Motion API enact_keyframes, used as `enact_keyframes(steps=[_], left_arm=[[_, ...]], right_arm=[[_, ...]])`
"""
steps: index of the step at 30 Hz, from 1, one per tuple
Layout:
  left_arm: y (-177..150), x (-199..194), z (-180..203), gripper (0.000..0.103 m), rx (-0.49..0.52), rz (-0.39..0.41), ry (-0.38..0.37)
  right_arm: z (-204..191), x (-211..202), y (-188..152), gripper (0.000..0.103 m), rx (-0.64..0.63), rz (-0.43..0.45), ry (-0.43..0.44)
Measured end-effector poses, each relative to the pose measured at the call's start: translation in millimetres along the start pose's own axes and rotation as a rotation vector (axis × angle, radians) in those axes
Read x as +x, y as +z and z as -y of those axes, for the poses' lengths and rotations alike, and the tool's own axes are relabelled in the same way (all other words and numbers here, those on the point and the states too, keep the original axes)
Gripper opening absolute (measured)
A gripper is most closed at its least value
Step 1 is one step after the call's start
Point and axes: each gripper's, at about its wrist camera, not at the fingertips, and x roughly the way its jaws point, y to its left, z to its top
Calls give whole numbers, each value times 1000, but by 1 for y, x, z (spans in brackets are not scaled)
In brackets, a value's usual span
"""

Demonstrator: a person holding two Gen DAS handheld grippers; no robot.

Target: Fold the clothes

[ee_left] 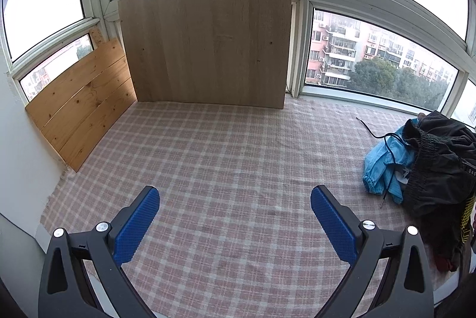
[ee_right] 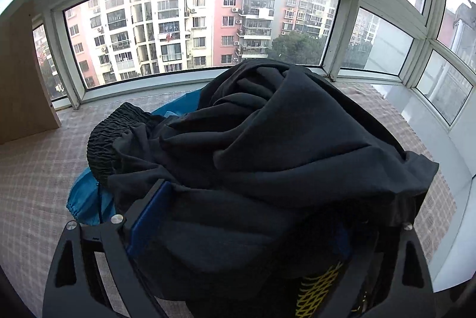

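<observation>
Fingers of the right gripper (ee_right: 247,228) are sitting wide apart around the crumpled black cloth garment (ee_right: 267,145), which is lying on top of the pile on the pink checked cloth (ee_left: 223,163), with a crumpled light blue garment (ee_left: 383,166) under it; the far finger is hidden, so it is hard to say if they are squeezing yet. To do this well, the right gripper should be pinching one edge, maybe the stretchy waistband (ee_right: 110,136), not the whole lump. No boxes or baskets are showing, and the left gripper (ee_left: 235,225) is hanging wide and holding nothing over the bare cloth.
</observation>
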Motion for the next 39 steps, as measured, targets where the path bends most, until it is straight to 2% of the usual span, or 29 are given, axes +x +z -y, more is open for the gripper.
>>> enact_keyframes(steps=[1, 2, 5, 8, 14, 18, 25, 28, 32, 36, 39], left_arm=[[-1, 1, -2, 102, -4, -2, 10], [-1, 2, -4, 102, -9, -4, 19], [-3, 4, -9, 102, -24, -10, 43], [-3, 7, -7, 102, -29, -19, 31], [-1, 1, 6, 102, 26, 2, 15], [0, -3, 7, 102, 37, 19, 5], [-3, -3, -1, 102, 31, 16, 3], [-3, -4, -5, 102, 24, 17, 9], [-3, -2, -10, 102, 10, 15, 18], [-3, 2, -10, 102, 7, 6, 11], [-4, 3, -6, 102, 23, 3, 9]], right_arm=[[4, -2, 3, 33, 6, 0, 4], [9, -6, 6, 20, 12, 2, 25], [24, -19, 18, 10, 30, 9, 87], [30, -43, 33, 6, 31, 63, 114], [26, -112, 90, 4, -21, 246, 109], [9, -150, 123, 3, -92, 351, 68], [-2, -198, 168, 3, -98, 478, 49], [-2, -217, 182, 3, -84, 514, 88], [-13, -240, 193, 3, -115, 582, 77], [-22, -245, 200, 3, -125, 584, 98], [-25, -229, 199, 3, -131, 554, 79]])
